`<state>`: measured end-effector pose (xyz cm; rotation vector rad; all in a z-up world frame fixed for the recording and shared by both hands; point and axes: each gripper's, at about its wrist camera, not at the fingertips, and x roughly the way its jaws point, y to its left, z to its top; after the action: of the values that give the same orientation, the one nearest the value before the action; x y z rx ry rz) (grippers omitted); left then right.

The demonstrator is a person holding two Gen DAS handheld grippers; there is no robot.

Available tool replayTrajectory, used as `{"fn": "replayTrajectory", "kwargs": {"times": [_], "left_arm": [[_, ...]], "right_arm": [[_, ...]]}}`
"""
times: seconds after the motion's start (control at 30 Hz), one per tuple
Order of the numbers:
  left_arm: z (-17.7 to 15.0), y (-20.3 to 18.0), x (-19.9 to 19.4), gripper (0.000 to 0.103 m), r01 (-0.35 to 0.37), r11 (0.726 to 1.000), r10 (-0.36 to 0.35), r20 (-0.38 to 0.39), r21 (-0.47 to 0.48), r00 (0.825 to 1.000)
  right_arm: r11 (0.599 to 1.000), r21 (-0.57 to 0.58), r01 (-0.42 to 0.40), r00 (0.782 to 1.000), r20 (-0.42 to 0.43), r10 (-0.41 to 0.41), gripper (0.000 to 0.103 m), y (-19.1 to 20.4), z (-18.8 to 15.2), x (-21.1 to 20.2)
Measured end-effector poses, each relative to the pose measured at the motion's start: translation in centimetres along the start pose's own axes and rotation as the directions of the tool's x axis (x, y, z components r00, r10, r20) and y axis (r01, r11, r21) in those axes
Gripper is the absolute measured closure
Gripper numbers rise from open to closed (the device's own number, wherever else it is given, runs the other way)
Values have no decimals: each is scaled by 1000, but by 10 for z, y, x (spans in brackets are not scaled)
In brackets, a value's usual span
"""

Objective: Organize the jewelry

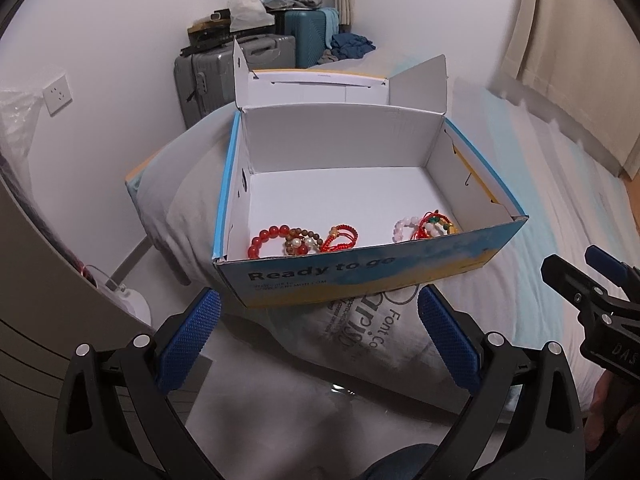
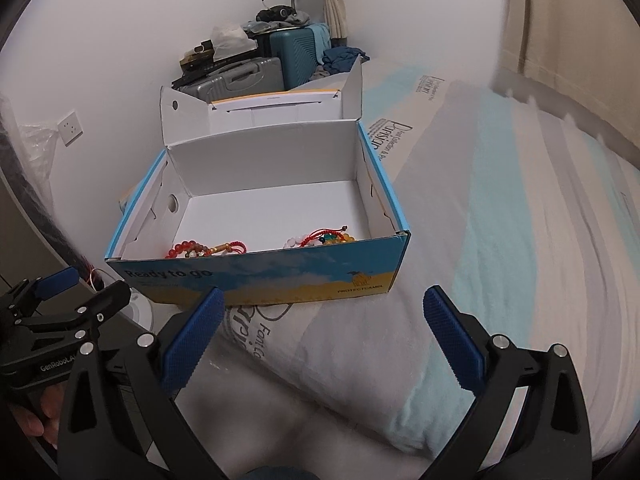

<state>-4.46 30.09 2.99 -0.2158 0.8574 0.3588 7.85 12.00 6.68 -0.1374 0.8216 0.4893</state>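
Observation:
An open blue and yellow cardboard box (image 1: 360, 272) (image 2: 280, 276) sits on the bed with its lid folded back. Inside, along the near wall, lie a red bead bracelet (image 1: 264, 240), a brown bead bracelet (image 1: 302, 240) and a red cord bracelet (image 1: 340, 237) at the left, and a pink bead bracelet (image 1: 404, 227) with a mixed cord and bead bracelet (image 1: 436, 225) at the right. The same bracelets show in the right wrist view (image 2: 208, 250) (image 2: 320, 237). My left gripper (image 1: 318, 316) is open and empty just before the box. My right gripper (image 2: 320, 312) is open and empty, to the right of the left one.
The box rests on a pillow (image 1: 176, 184) and white bedding with light blue stripes (image 2: 500, 208). Suitcases (image 1: 224, 72) piled with clothes stand in the far corner by a wall socket (image 1: 58, 94). A grey curved panel (image 1: 32, 280) is at the left.

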Motion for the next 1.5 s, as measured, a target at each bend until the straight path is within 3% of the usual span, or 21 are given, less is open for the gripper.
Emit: {"fn": "replayTrajectory", "kwargs": {"times": [0.73, 1.5], "left_arm": [[-3, -10, -2, 6, -33, 999, 32, 15, 25, 999], [-3, -11, 1, 6, -35, 999, 35, 1, -19, 999]], "right_arm": [[1000, 19, 5, 1000, 1, -5, 7, -8, -1, -2], [1000, 21, 5, 1000, -1, -5, 7, -13, -2, -3]]}}
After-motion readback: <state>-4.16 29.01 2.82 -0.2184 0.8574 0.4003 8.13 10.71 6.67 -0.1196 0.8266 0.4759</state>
